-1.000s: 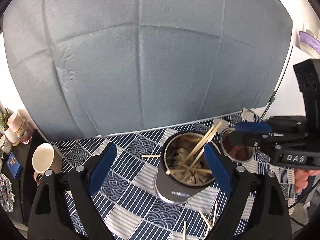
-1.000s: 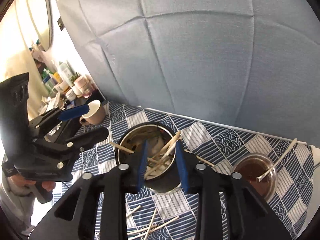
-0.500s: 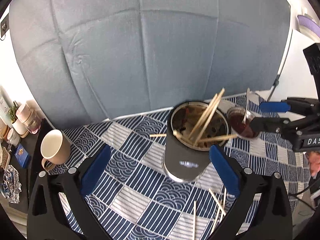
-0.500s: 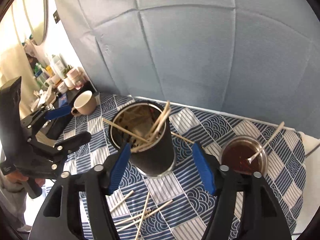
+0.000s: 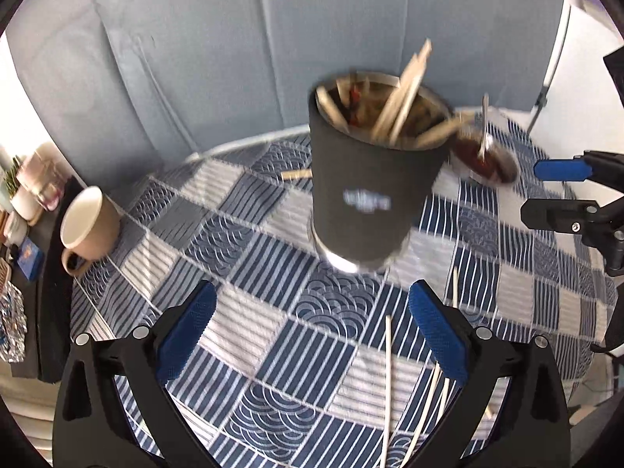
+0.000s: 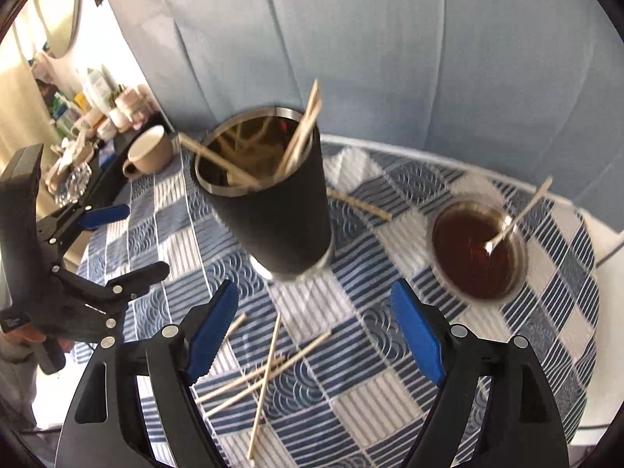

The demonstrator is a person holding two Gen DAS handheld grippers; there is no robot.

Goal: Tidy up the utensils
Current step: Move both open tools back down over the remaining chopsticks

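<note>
Both grippers empty above the loose sticks.

The right gripper [image 6: 314, 329] has its jaws opening, nothing between them; the left gripper [image 5: 310, 329] stands spread wide and empty. Loose chopsticks [image 6: 265, 374] lie crossed at lower centre, the dark cup [image 6: 269, 202] upright above them. Best pinch one stick near its middle, clear of the crossing.

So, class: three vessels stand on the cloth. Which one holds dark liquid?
The small glass bowl, with a spoon in it; the black tumbler holds sticks, the beige mug shows none.

Beige mug [image 5: 87, 226] sits near a sauce bowl [image 6: 477, 249].
</note>
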